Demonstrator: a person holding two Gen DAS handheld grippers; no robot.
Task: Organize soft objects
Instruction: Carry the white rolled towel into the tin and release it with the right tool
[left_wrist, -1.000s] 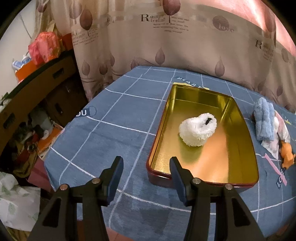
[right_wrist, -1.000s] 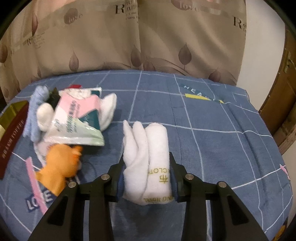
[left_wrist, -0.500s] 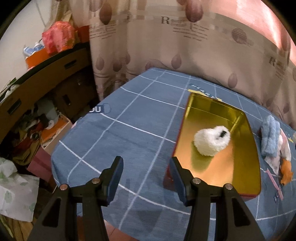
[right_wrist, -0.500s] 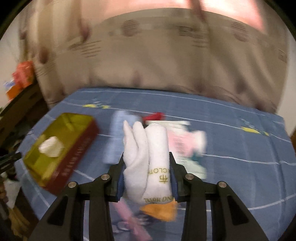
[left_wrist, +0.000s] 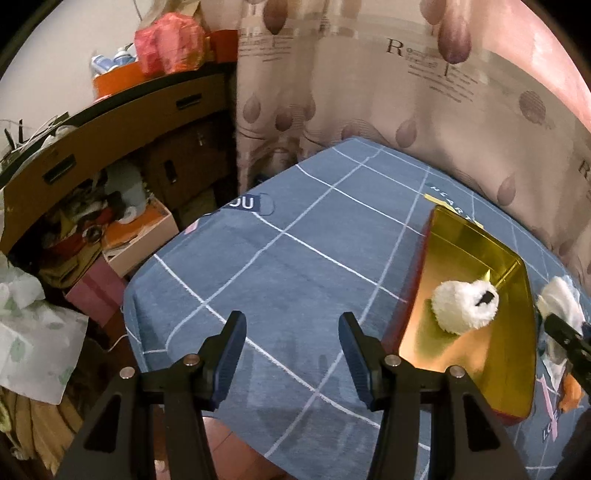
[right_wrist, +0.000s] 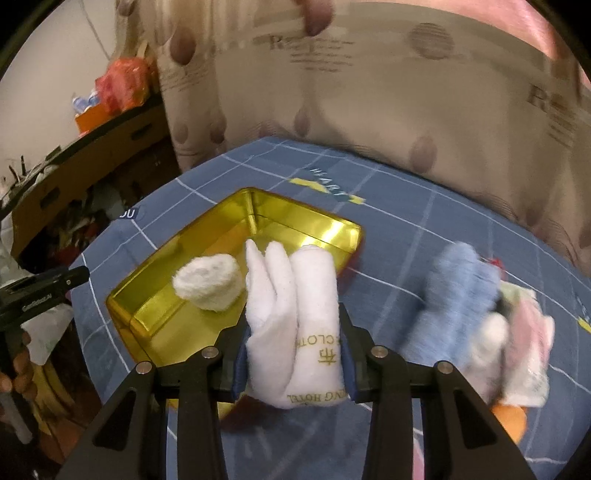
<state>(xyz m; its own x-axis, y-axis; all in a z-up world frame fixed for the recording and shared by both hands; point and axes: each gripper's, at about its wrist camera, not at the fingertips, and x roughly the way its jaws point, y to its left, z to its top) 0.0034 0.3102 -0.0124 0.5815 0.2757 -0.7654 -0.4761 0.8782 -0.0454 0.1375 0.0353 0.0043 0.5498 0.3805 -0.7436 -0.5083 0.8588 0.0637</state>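
My right gripper (right_wrist: 293, 363) is shut on a rolled white hotel cloth (right_wrist: 299, 317) with gold lettering, carried above the near right corner of a gold tin tray (right_wrist: 155, 314) with a dark red outer wall. A fluffy white ball (right_wrist: 207, 284) lies inside the tray, also seen as the fluffy ball (left_wrist: 465, 304) in the tray (left_wrist: 417, 280) at the right of the left wrist view. My left gripper (left_wrist: 291, 354) is open and empty over the blue checked tablecloth, left of the tray. The right gripper's tip and the white cloth (left_wrist: 559, 299) show at that view's right edge.
A blue towel (right_wrist: 458, 295), a pink-and-white packet (right_wrist: 524, 332) and an orange soft toy (right_wrist: 509, 421) lie right of the tray. A patterned curtain (left_wrist: 369, 92) hangs behind the table. Left of the table stand a dark shelf unit (left_wrist: 110, 147) and cluttered boxes (left_wrist: 136, 236).
My right gripper has swung left with the white cloth, from the pile of soft things to above the tray. My left gripper has drifted left, away from the tray.
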